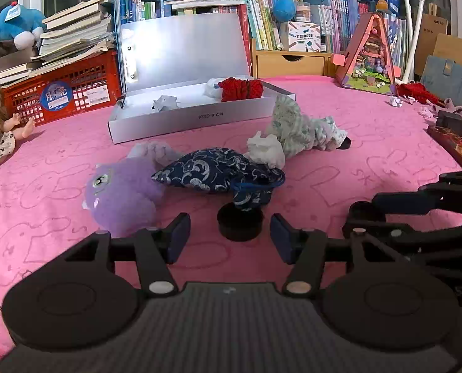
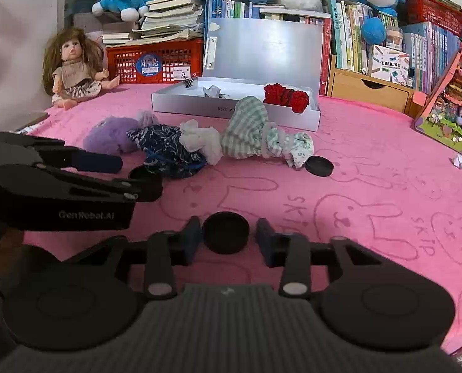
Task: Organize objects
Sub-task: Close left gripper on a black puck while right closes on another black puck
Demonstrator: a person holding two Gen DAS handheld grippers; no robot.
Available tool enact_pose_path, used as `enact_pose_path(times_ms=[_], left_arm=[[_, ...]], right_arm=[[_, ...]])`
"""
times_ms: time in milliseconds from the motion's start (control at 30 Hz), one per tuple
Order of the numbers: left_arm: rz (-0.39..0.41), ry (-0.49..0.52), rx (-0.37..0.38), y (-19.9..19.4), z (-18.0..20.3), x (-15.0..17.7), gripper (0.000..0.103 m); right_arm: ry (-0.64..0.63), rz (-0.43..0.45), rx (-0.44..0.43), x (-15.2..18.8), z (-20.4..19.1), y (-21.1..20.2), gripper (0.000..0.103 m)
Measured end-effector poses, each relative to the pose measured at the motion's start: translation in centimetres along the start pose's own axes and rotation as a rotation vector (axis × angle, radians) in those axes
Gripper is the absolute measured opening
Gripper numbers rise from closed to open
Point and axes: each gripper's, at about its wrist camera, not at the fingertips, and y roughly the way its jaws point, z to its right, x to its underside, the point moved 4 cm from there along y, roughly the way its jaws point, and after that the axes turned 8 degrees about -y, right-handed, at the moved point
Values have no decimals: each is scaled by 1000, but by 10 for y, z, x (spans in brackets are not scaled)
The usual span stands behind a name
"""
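Observation:
An open silver box holds a red knitted piece and crumpled paper. In front of it lie a purple plush, a navy patterned pouch, a white tissue wad and a green striped cloth. My left gripper is open around a black round cap below the pouch. My right gripper is open around another black cap. A third black cap lies by the striped cloth. The box also shows in the right wrist view.
The surface is a pink bunny-print blanket. A doll sits at the back left by a red crate with stacked books. Bookshelves, plush toys, a wooden drawer and a triangular toy house line the back.

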Motion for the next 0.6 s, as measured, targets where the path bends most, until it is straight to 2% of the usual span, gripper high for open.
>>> enact_pose_path(times_ms=[233,600], left_arm=[[8,-3,1,3,2,0,62],[17,-23,13,7,4,-3,52]], right_arm=[[27,12,-4,-5,0,4,37],[46,17,-11,-13,0,10,37]])
